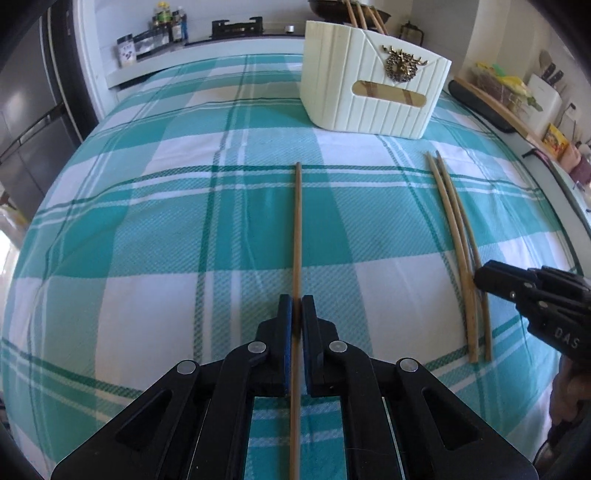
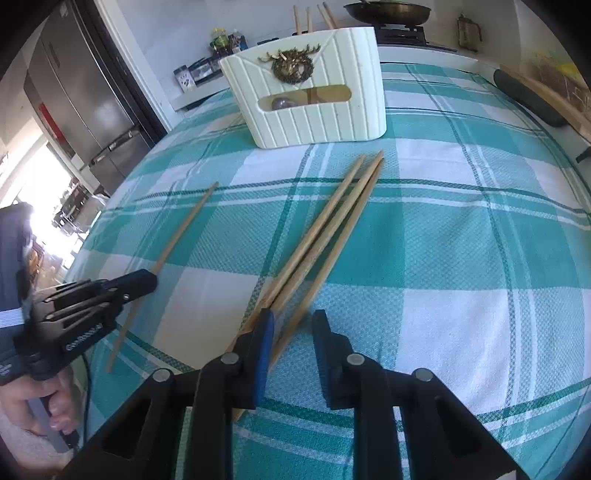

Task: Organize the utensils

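My left gripper [image 1: 297, 306] is shut on a single wooden chopstick [image 1: 298, 221] that runs straight ahead over the checked cloth; the right wrist view shows this gripper [image 2: 147, 277] at the left on the same chopstick [image 2: 184, 225]. Three more chopsticks [image 2: 332, 229] lie side by side on the cloth. My right gripper [image 2: 293, 325] stands open over their near ends: one stick lies in the gap beside the left pad, the others pass under that finger. The left wrist view has this gripper [image 1: 476, 277] at the bundle [image 1: 458, 236]. A cream basket [image 1: 373, 88] [image 2: 314, 110] holds several upright chopsticks [image 1: 364, 14].
The teal and white checked cloth [image 1: 184, 221] covers the whole table. A dark board [image 1: 480, 103] lies at its right edge, a counter with bottles [image 1: 166, 22] and a stove with a pan [image 2: 388, 11] behind. A steel fridge [image 2: 85, 96] stands at the left.
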`<state>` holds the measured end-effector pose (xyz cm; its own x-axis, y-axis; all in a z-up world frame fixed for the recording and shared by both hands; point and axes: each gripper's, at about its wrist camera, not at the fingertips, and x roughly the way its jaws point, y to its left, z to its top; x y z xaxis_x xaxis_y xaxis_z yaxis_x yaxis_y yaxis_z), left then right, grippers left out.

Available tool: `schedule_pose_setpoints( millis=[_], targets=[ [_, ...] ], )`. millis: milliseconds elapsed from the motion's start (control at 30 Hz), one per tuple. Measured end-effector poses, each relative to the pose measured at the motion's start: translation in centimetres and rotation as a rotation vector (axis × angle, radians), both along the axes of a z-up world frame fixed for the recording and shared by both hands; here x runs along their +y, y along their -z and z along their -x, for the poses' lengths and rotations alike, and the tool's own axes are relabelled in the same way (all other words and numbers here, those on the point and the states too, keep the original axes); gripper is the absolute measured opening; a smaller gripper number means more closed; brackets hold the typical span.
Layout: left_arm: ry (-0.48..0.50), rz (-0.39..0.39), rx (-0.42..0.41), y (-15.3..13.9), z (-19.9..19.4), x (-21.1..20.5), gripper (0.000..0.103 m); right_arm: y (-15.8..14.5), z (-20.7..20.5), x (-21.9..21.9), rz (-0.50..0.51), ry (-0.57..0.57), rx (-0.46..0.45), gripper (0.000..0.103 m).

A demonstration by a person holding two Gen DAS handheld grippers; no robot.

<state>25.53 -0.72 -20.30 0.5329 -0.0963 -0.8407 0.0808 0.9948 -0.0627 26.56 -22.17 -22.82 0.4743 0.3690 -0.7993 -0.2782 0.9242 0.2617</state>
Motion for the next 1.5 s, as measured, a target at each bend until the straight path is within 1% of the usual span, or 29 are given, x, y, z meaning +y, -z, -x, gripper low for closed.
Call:
schedule_pose_setpoints(
  millis=[33, 167, 300, 400, 500, 533, 567, 600, 633, 667, 700, 733, 767, 833, 900, 933, 967, 1000, 1067, 1233, 1400, 1500],
  targets=[
    [-0.002, 0.0, -0.002, 0.0, 0.3, 0.2, 0.004, -0.1, 0.1, 0.2, 0.03, 0.004, -0.006, 0.014],
    [-0.023, 0.006, -0.016, 0.1, 1.2, 0.6, 0.005, -0.1, 0.5, -0.5, 0.106, 0.039, -0.015, 0.008],
    [-0.082, 0.049, -0.014, 0.0, 1.8, 1.7, 0.005, -0.1, 1.5, -3.6, 0.177, 0.107, -0.022, 0.006],
    [-0.121, 0.062, -0.018, 0.0, 2.1, 2.6, 0.005, 0.1, 2.5, -6.9, 0.222, 0.177, -0.021, 0.006],
    [-0.126, 0.068, -0.019, 0.0, 2.1, 2.8, 0.005, 0.1, 3.7, -9.3, 0.281, 0.236, -0.033, 0.007],
    [-0.121, 0.069, -0.018, 0.0, 2.1, 2.7, 0.008, 0.1, 4.1, -9.9, 0.287, 0.244, -0.042, 0.007],
    [-0.108, 0.076, -0.017, 0.0, 2.0, 2.6, 0.018, 0.0, 4.4, -10.3, 0.284, 0.244, -0.052, 0.008],
    [-0.086, 0.086, -0.018, -0.1, 1.9, 2.4, 0.025, -0.2, 4.8, -10.6, 0.277, 0.242, -0.07, 0.008],
    [-0.071, 0.087, -0.019, -0.1, 1.8, 2.1, 0.038, -0.3, 5.1, -10.7, 0.274, 0.238, -0.085, 0.015],
    [-0.055, 0.078, -0.021, -0.2, 1.7, 1.8, 0.049, -0.3, 5.3, -10.7, 0.276, 0.235, -0.095, 0.035],
    [-0.045, 0.06, -0.021, -0.2, 1.6, 1.5, 0.055, -0.4, 5.4, -10.8, 0.28, 0.233, -0.107, 0.047],
    [-0.041, 0.031, -0.022, -0.2, 1.4, 1.2, 0.066, -0.4, 5.5, -10.9, 0.278, 0.234, -0.121, 0.058],
    [-0.041, 0.006, -0.024, 0.0, 1.2, 1.0, 0.072, -0.5, 5.4, -10.9, 0.27, 0.234, -0.135, 0.058],
    [-0.043, -0.025, -0.027, 0.3, 1.0, 1.1, 0.072, -0.3, 5.2, -11.0, 0.256, 0.216, -0.13, 0.058],
    [-0.037, -0.056, -0.032, 0.5, 0.9, 1.1, 0.077, 0.2, 4.7, -11.0, 0.246, 0.21, -0.116, 0.058],
    [-0.04, -0.065, -0.033, 0.5, 0.8, 1.1, 0.082, 0.7, 4.4, -11.1, 0.241, 0.207, -0.1, 0.058],
    [-0.047, -0.067, -0.033, 0.6, 0.7, 1.3, 0.087, 0.9, 4.4, -11.2, 0.23, 0.209, -0.106, 0.062],
    [-0.056, -0.064, -0.034, 0.8, 0.6, 1.5, 0.089, 0.9, 4.3, -11.2, 0.231, 0.213, -0.106, 0.065],
    [-0.069, -0.061, -0.037, 1.0, 0.5, 1.8, 0.096, 1.1, 4.1, -11.2, 0.234, 0.21, -0.11, 0.068],
    [-0.083, -0.07, -0.034, 1.2, 0.3, 1.8, 0.102, 1.3, 3.8, -11.3, 0.227, 0.209, -0.11, 0.071],
    [-0.073, -0.091, -0.013, 1.2, 0.3, 1.8, 0.102, 1.3, 3.8, -11.3, 0.226, 0.209, -0.109, 0.072],
    [-0.059, -0.084, 0.007, 1.2, 0.3, 2.1, 0.102, 1.4, 3.8, -11.3, 0.226, 0.209, -0.109, 0.072]
  ],
)
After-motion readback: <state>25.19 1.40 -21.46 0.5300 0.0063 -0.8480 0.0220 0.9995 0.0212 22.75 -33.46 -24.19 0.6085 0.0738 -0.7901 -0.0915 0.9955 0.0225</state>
